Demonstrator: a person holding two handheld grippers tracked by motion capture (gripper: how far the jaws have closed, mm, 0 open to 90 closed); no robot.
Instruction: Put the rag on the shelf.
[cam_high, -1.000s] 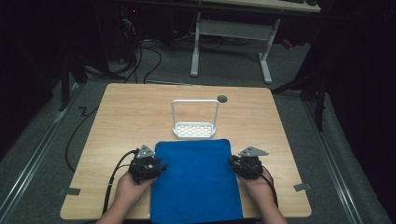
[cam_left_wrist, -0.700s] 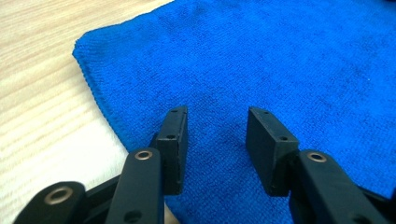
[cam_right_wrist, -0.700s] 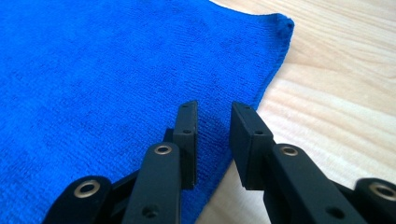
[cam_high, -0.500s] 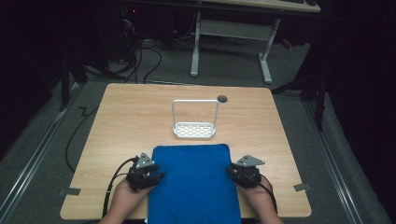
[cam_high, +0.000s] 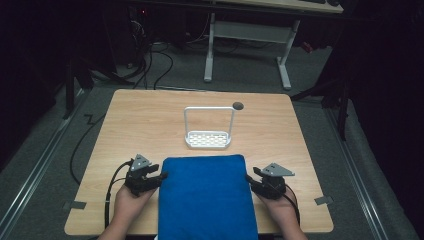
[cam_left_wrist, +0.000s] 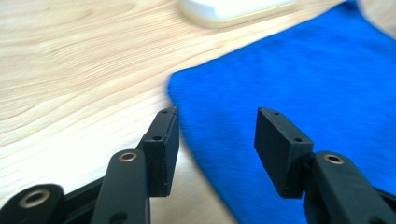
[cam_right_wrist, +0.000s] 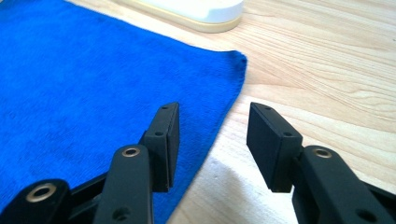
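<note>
The left hand-held gripper (cam_high: 161, 176) and right hand-held gripper (cam_high: 248, 178) stand released, jaws straddling the side edges of the blue towel (cam_high: 207, 197), which lies flat at the bench's (cam_high: 280, 132) near edge. Soft, limp, light; pinching its edges near the far corners looks best.

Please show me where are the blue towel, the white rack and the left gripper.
Towel (cam_high: 207, 197): high view, middle of the cloth.
Rack (cam_high: 208, 140): high view, on its perforated base.
Left gripper (cam_left_wrist: 215, 140): left gripper view, midway between its open fingers.
</note>
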